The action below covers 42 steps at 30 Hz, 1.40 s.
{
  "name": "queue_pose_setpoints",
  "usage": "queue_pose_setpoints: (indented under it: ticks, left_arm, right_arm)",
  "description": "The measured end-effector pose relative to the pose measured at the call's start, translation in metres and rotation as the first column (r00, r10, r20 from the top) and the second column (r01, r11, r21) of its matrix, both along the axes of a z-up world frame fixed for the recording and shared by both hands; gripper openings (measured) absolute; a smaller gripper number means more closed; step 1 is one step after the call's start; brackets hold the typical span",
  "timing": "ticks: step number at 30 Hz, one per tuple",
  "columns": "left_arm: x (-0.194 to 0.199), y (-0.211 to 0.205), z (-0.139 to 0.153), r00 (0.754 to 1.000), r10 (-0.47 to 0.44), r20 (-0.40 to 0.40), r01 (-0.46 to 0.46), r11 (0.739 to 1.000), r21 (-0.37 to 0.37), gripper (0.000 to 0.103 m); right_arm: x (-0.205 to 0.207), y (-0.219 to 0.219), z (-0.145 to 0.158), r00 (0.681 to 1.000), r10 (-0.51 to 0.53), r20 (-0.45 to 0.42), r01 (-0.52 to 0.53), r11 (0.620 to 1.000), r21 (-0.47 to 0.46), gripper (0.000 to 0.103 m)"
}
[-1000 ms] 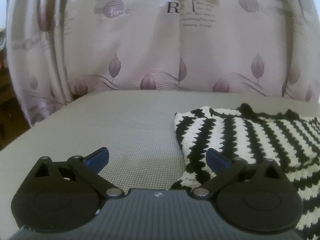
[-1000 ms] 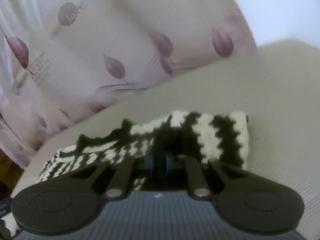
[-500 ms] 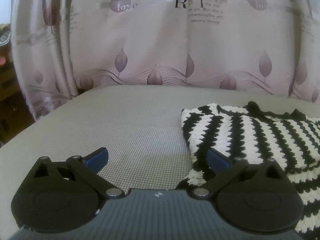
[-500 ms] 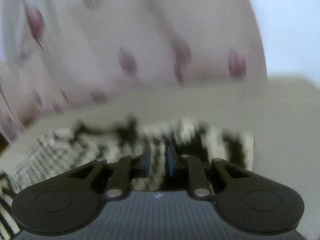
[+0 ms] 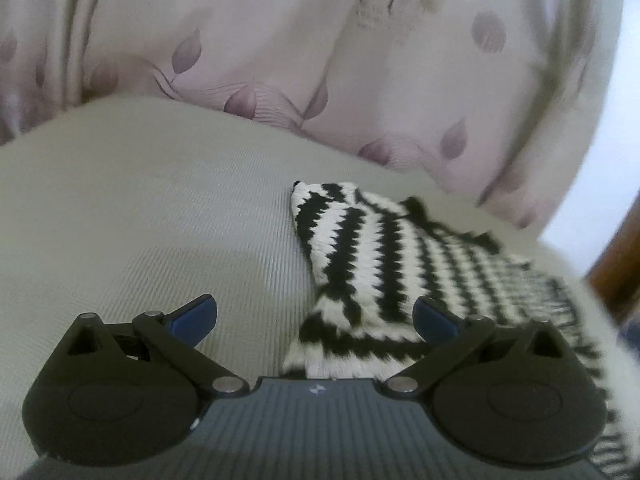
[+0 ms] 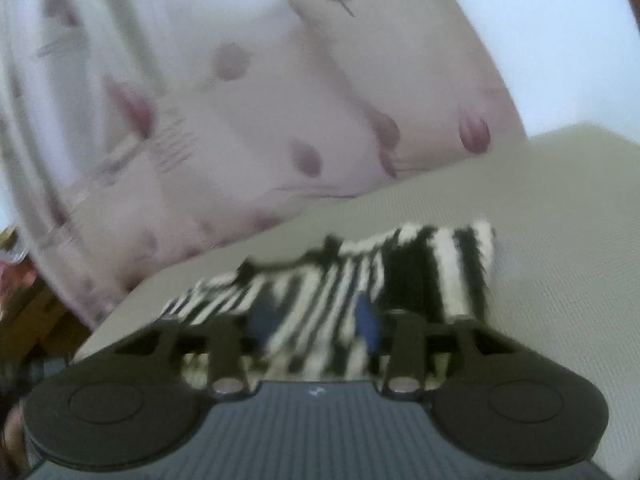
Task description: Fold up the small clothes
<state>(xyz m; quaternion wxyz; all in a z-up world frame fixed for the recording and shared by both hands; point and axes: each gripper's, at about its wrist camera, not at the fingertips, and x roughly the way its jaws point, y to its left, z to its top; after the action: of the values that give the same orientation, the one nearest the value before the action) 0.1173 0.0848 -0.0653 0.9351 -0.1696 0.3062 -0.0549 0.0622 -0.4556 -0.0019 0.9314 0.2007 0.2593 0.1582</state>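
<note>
A black-and-white striped knit garment (image 5: 384, 264) lies on the grey-green textured surface (image 5: 140, 216). In the left wrist view my left gripper (image 5: 316, 318) is wide open, low over the garment's near left corner, with its right blue pad (image 5: 434, 316) above the knit. In the blurred right wrist view the same garment (image 6: 420, 272) lies ahead and under my right gripper (image 6: 316, 320), which is partly open with knit showing between its blue pads. The garment's near part is hidden by the gripper bodies.
A pale curtain with purple leaf prints (image 5: 320, 60) hangs behind the surface, also in the right wrist view (image 6: 240, 100). Brown furniture shows at the far right (image 5: 616, 264) and at the left edge (image 6: 24, 312).
My right gripper has opened from shut and let go of the garment. My left gripper stayed open and its view tilted, swinging to the right over the garment.
</note>
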Motion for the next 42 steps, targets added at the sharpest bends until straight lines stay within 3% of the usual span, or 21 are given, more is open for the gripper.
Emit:
queue_pose_setpoints:
  ticks: [5,10,15,22,26,38,42]
  left_arm:
    - [-0.047,0.010,-0.004,0.994,-0.090,-0.065,0.087,0.995,-0.040,0.103]
    - [-0.087,-0.006,-0.015,0.983,-0.166,-0.076,0.166,0.986,-0.010,0.103]
    - [-0.111,-0.021,-0.021,0.980,-0.192,-0.057,0.194,0.980,0.037,0.102]
    - [-0.126,-0.033,-0.021,0.970,-0.237,-0.058,0.237,0.972,0.001,0.099]
    - [-0.132,-0.046,-0.021,0.968,-0.245,-0.060,0.250,0.963,0.100,0.091]
    - [-0.134,-0.062,-0.023,0.968,-0.241,-0.076,0.252,0.942,0.224,0.091]
    - [-0.134,-0.063,-0.023,0.968,-0.241,-0.075,0.252,0.939,0.233,0.092]
  right_arm:
    - [-0.098,-0.020,-0.006,0.997,-0.069,-0.020,0.068,0.996,-0.056,0.070]
    - [-0.143,-0.025,-0.022,0.992,-0.106,-0.063,0.099,0.989,-0.107,0.070]
    - [-0.155,-0.019,-0.037,0.990,-0.105,-0.092,0.098,0.992,-0.078,0.070]
    - [-0.163,-0.005,-0.051,0.993,-0.073,-0.092,0.074,0.997,0.009,0.072]
    - [-0.165,-0.004,-0.054,0.994,-0.062,-0.094,0.069,0.995,0.078,0.072]
    - [-0.166,0.001,-0.056,0.992,-0.055,-0.110,0.068,0.991,0.119,0.070]
    - [-0.166,0.002,-0.057,0.991,-0.059,-0.123,0.072,0.992,0.100,0.051]
